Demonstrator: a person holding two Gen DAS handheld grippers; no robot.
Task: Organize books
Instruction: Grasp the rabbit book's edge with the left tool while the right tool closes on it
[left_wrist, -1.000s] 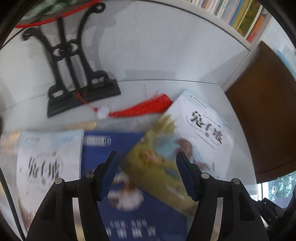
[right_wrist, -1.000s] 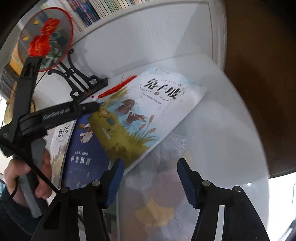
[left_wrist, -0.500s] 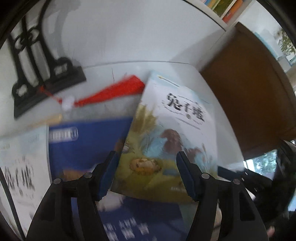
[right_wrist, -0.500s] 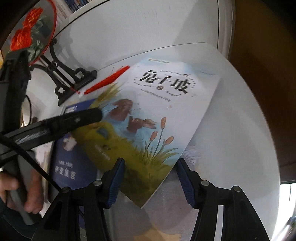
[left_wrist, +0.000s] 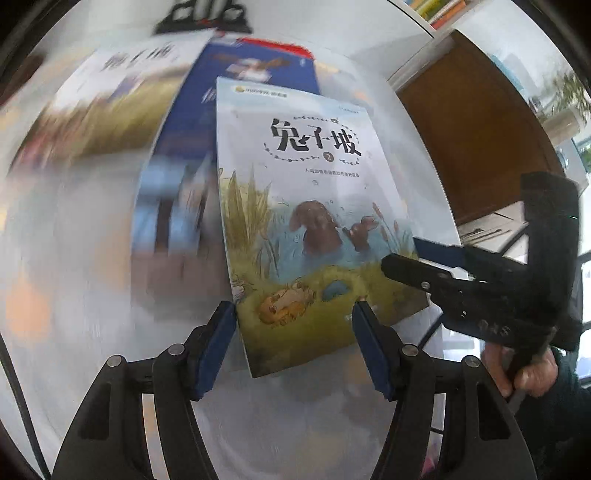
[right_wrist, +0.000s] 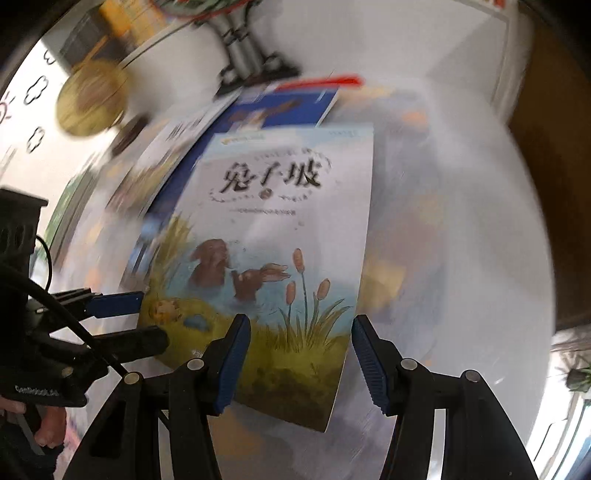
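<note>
Top book (left_wrist: 306, 206) lies flat on the white table (left_wrist: 417, 155), cover up; its long axis runs away from both wrist cameras, near short edge toward the jaws. Left gripper (left_wrist: 293, 343) hangs over the near-left corner, jaws apart, nothing between the pads; right gripper (right_wrist: 295, 360) hangs over the near-right part of the same edge, jaws apart, gripping nothing. Both sit about equally close; contact with the cover cannot be told. Judgement: the next move depends on this near edge, which lies across both jaw gaps instead of between the pads.

Count: three books; top book, blue book (left_wrist: 184, 122) partly beneath it, third book (left_wrist: 122, 88) further left, blurred. Two grippers. One black stand (right_wrist: 251, 62) behind, blurred.
</note>
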